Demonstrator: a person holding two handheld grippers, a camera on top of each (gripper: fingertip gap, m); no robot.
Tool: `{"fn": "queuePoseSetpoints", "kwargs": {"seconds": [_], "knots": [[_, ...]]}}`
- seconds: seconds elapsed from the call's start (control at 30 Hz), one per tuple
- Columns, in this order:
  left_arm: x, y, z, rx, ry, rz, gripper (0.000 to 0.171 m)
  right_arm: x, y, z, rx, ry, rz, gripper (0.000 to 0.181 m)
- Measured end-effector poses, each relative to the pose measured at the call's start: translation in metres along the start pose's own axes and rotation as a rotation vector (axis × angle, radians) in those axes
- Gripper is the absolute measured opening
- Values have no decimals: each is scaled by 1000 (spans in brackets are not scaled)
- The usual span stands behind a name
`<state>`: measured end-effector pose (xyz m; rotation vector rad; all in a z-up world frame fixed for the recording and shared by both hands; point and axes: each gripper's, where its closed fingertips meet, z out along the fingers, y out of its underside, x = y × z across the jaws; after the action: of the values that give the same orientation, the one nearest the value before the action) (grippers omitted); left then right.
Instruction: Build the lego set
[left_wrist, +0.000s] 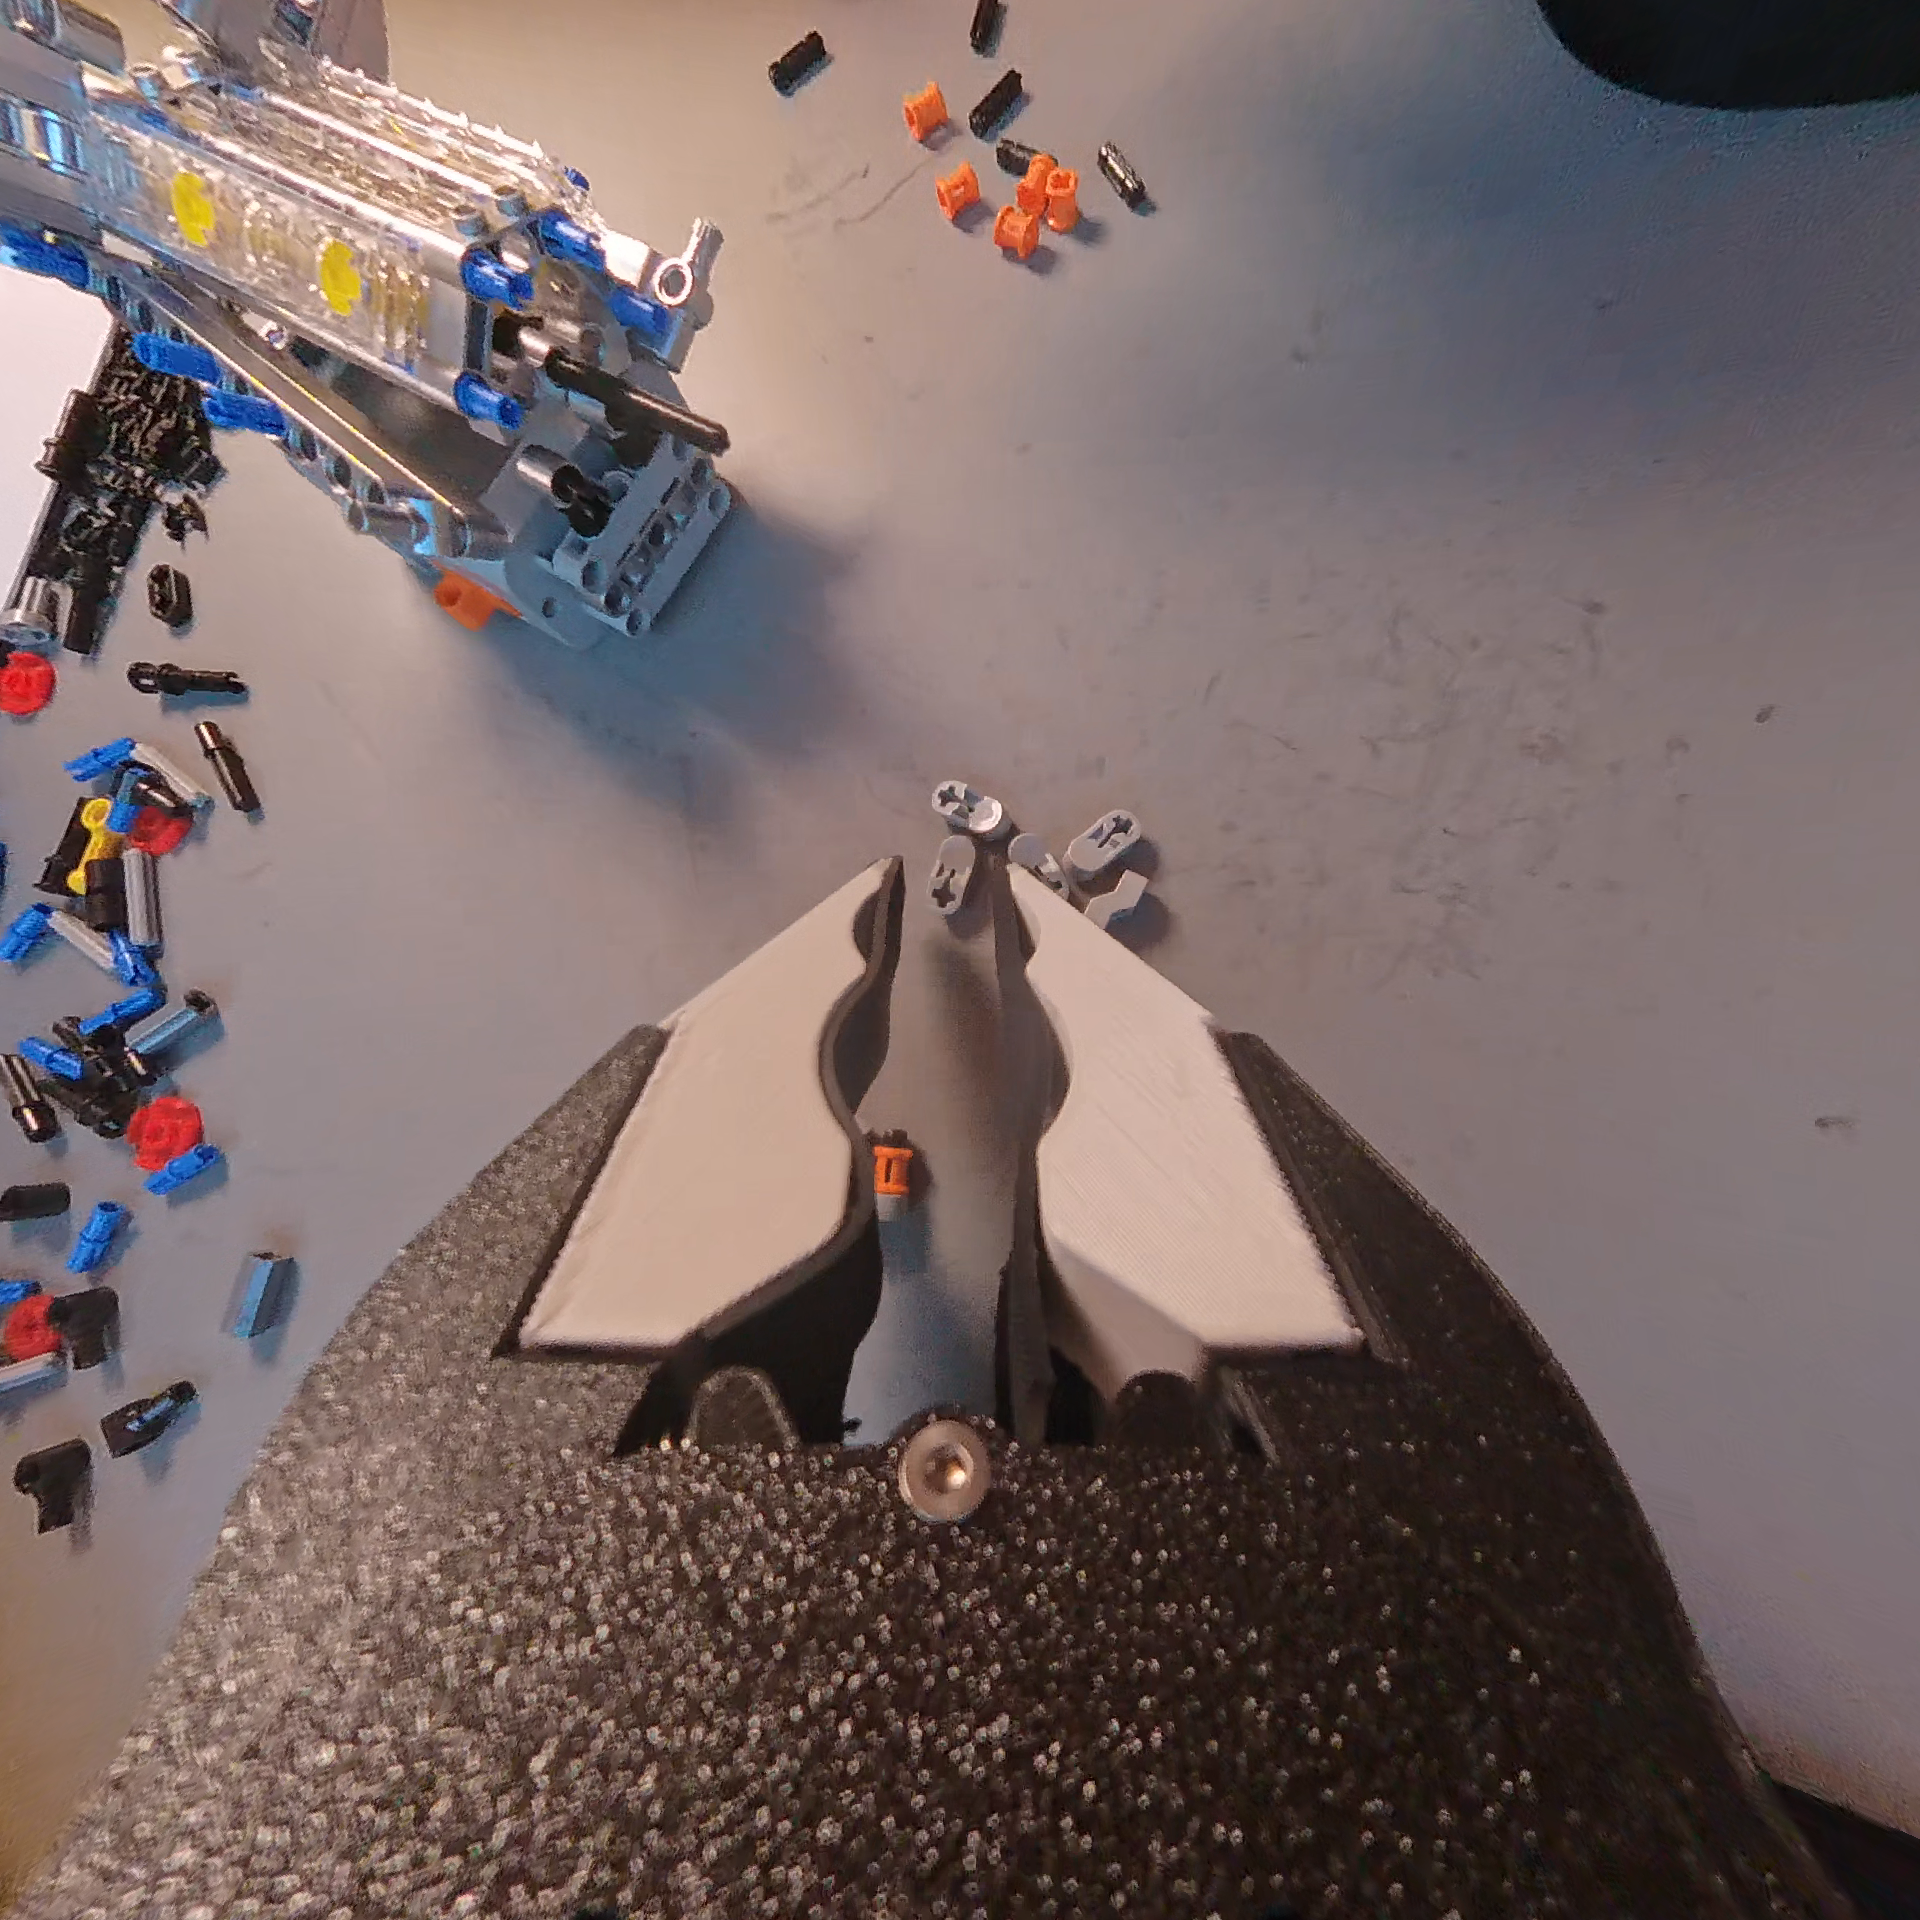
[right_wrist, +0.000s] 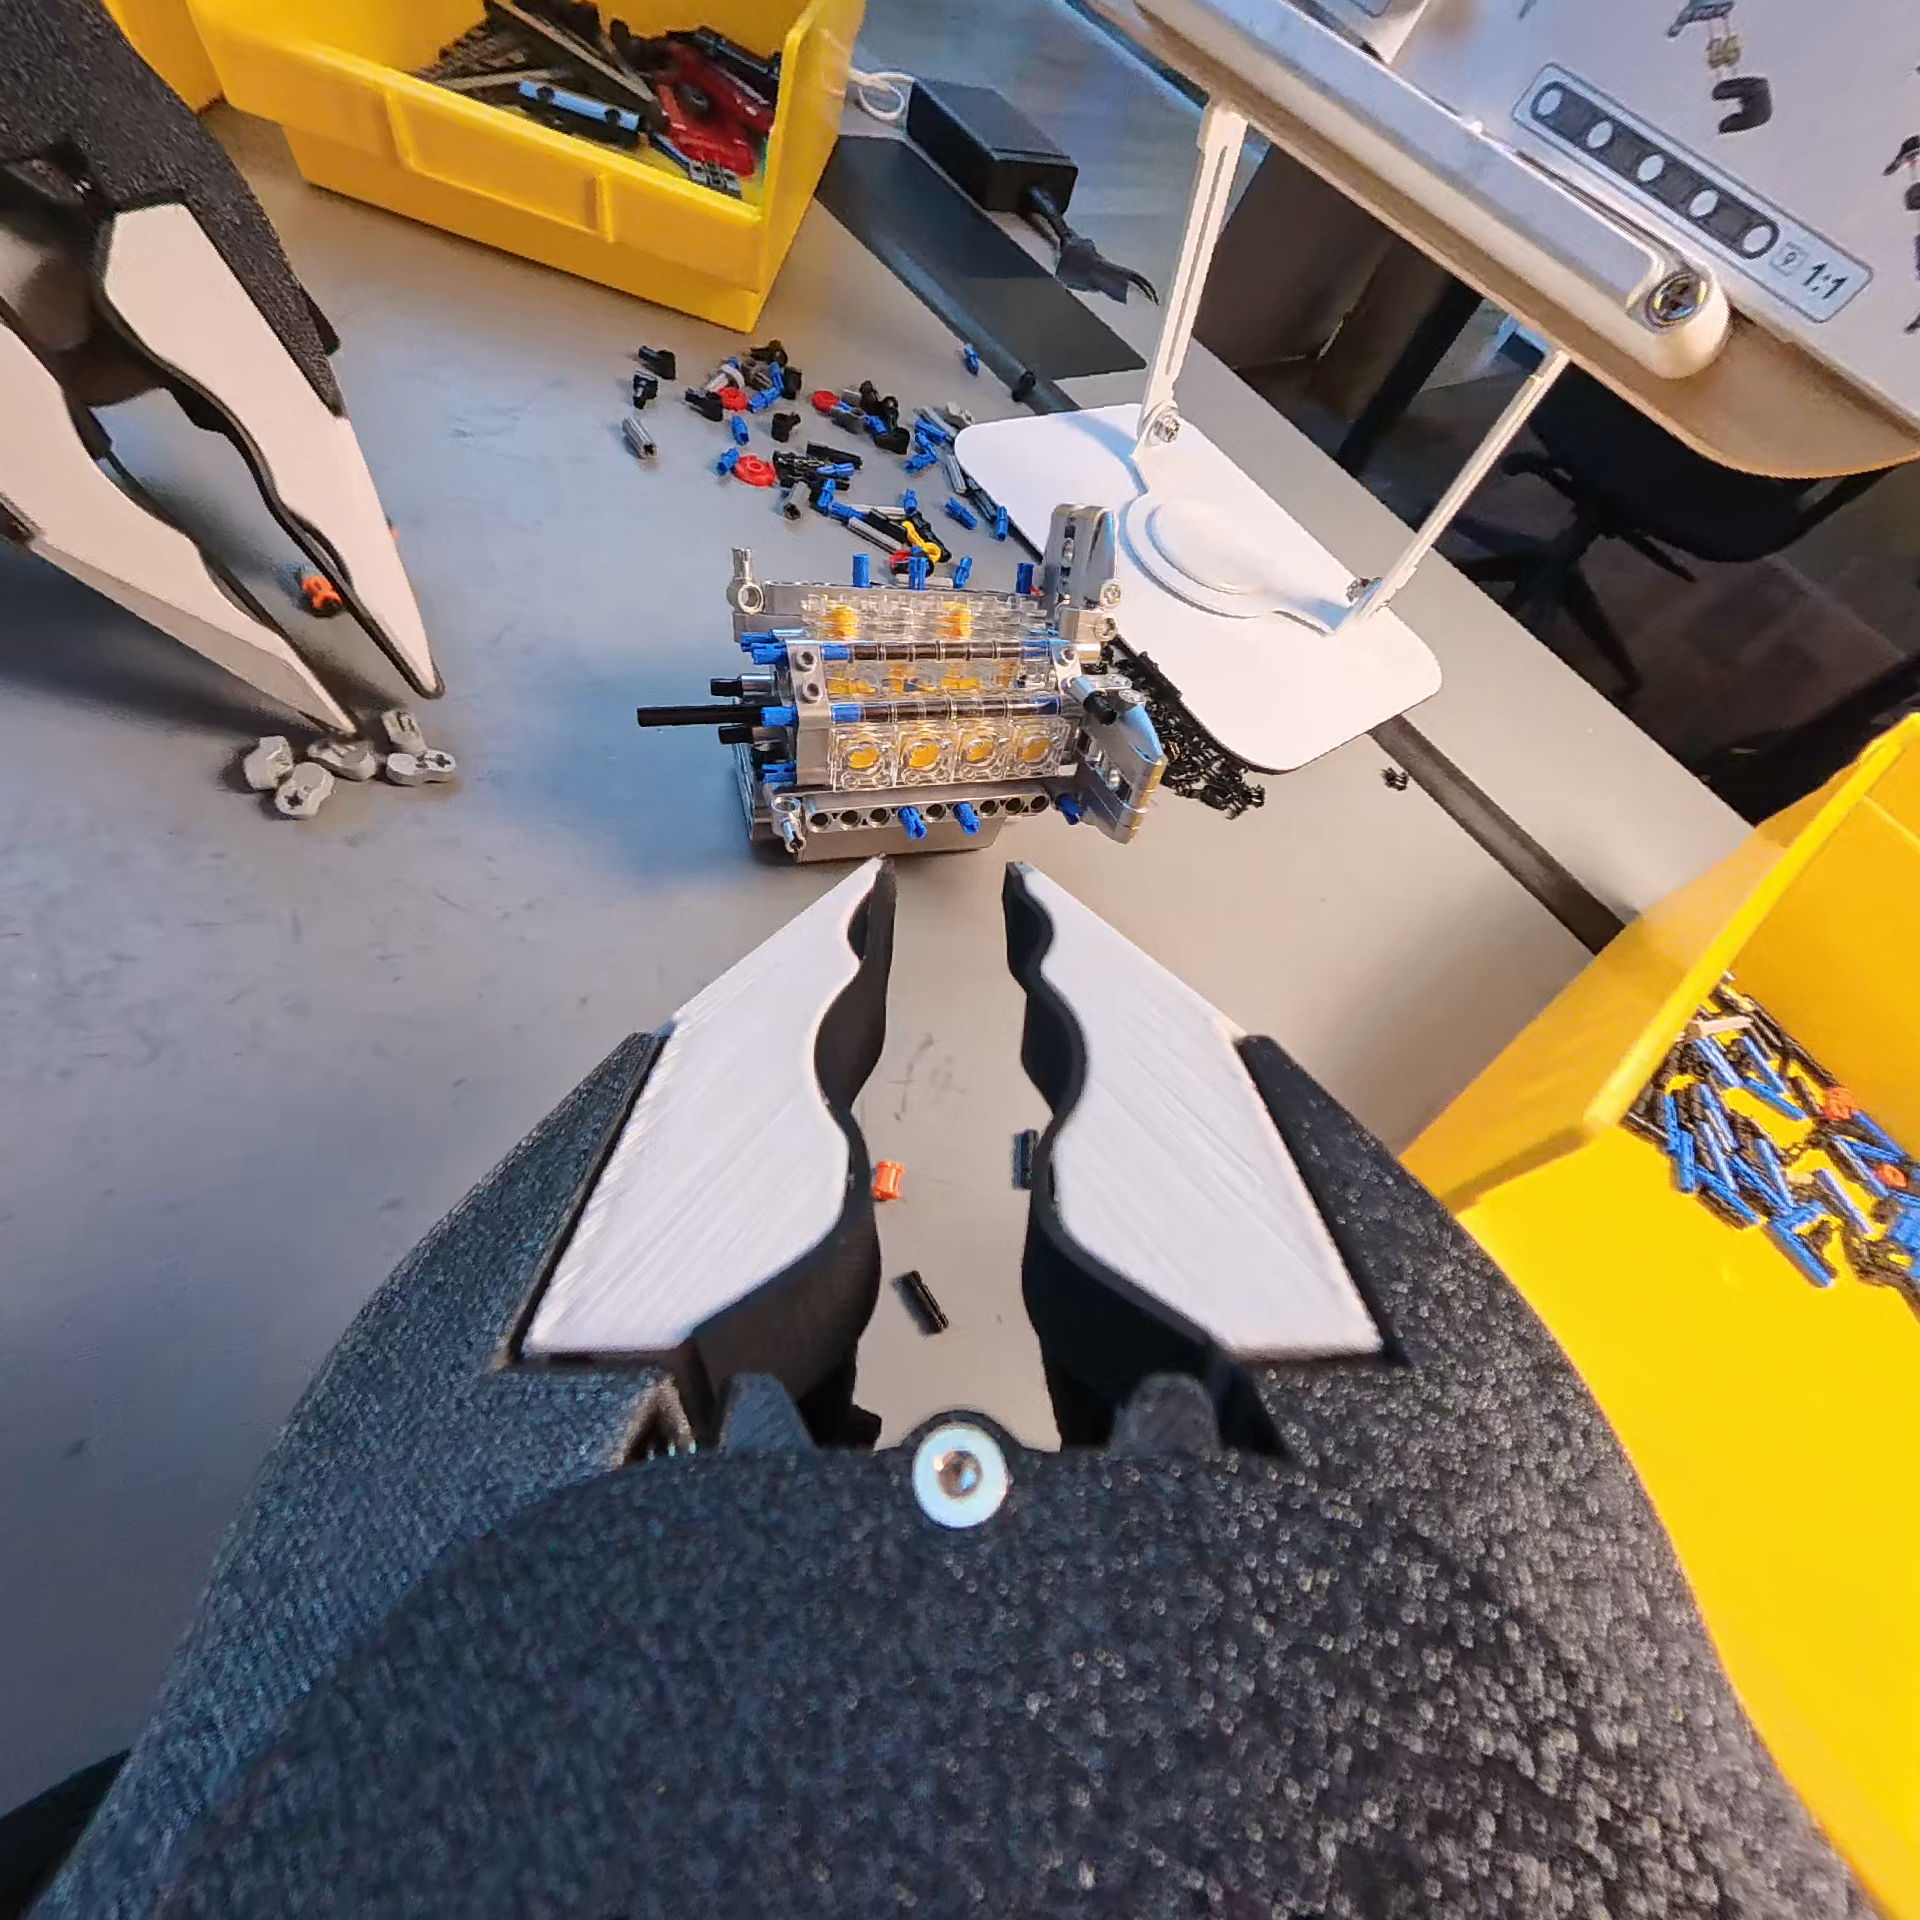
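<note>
Grey connectors (left_wrist: 1039, 862) lie clustered on the counter (left_wrist: 1455, 623) at the left tool's (left_wrist: 951, 873) tips, one between its slightly parted fingers, ungripped. Right tool (right_wrist: 943, 873) hangs released, empty, facing the model (right_wrist: 935, 707).

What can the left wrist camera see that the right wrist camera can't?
Only the left wrist view shows the cluster of orange bushes with black pins beyond the model.

Only the right wrist view shows the yellow bins, the white stand, the black adapter and the right gripper, open, holding nothing.

Both show the grey table, the block engine model, the loose mixed pieces, and the left gripper with its tips at the small grey connectors.
</note>
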<state>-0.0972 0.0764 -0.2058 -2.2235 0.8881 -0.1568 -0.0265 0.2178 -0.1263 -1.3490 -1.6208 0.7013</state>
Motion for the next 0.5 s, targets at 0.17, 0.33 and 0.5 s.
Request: {"fn": "queuePoseSetpoints", "kwargs": {"seconds": [0.17, 0.33, 0.5], "knots": [[2, 3, 6, -30, 16, -3, 6, -15, 0, 5, -16, -27, -63, 20], [0, -1, -2, -14, -12, -5, 5, -31, -6, 6, 3, -75, -123, 20], [40, -27, -4, 74, 111, -16, 5, -121, -7, -10, 21, -546, -167, 17]]}}
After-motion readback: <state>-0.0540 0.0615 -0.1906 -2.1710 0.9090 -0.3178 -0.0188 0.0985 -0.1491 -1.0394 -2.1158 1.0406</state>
